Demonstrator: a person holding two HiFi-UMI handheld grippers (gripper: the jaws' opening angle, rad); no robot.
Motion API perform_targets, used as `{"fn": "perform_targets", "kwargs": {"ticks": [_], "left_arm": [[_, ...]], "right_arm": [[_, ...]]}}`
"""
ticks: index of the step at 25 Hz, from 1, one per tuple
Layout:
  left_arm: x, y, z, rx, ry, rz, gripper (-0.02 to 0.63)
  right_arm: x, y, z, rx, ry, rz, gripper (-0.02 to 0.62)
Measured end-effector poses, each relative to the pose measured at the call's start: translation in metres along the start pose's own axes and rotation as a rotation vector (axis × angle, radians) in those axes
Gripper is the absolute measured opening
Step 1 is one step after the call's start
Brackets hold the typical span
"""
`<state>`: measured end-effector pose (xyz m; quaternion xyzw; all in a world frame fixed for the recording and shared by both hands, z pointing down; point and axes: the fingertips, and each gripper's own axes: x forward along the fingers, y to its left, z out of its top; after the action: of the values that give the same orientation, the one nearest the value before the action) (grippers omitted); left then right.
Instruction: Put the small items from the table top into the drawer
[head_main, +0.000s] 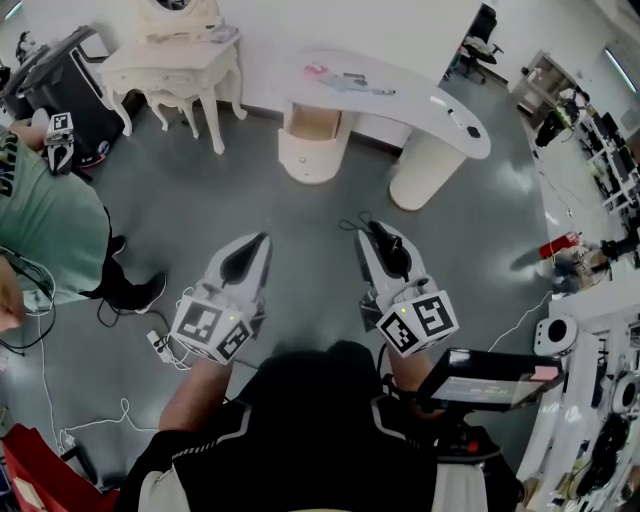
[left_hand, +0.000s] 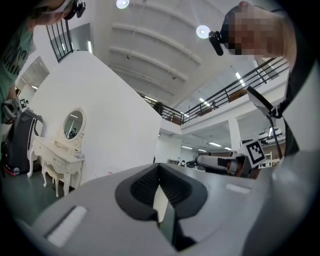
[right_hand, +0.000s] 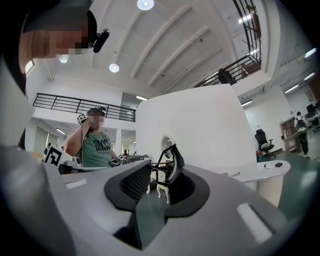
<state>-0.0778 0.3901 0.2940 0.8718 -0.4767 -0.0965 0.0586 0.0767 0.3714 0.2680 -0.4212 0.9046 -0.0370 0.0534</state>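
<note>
Grey hall floor (head_main: 300, 200); white vanity (head_main: 185, 70) far off, ahead-left. Right gripper (head_main: 376, 234) clamps black glasses (right_hand: 176, 167), well short of vanity. Left gripper (head_main: 260, 242) closed, empty. Carrying step, likely; next calls for reaching vanity and opening its drawer.

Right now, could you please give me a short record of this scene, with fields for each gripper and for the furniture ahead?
left gripper: jaws together, nothing between them
right gripper: jaws closed on black-framed glasses
ahead, left: cream carved dressing table
ahead, right: white curved desk
bystander: person in green T-shirt, at the head view's left edge
drawer: cannot tell from these views
</note>
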Motion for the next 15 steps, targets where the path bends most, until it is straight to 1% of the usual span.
{"fn": "perform_targets", "kwargs": {"ticks": [4, 8, 12, 15], "left_arm": [[0.008, 0.01, 0.002, -0.013, 0.006, -0.023, 0.0], [0.022, 0.014, 0.0, 0.012, 0.026, -0.054, 0.0], [0.039, 0.02, -0.007, 0.024, 0.045, -0.062, 0.0], [0.056, 0.021, -0.01, 0.02, 0.058, -0.077, 0.0]], "right_arm": [[0.007, -0.004, 0.003, -0.006, -0.004, -0.035, 0.094], [0.014, -0.017, 0.002, -0.017, 0.004, -0.055, 0.094], [0.026, -0.029, -0.001, -0.009, -0.019, -0.033, 0.094], [0.037, -0.048, -0.006, 0.029, -0.02, -0.013, 0.094]]}}
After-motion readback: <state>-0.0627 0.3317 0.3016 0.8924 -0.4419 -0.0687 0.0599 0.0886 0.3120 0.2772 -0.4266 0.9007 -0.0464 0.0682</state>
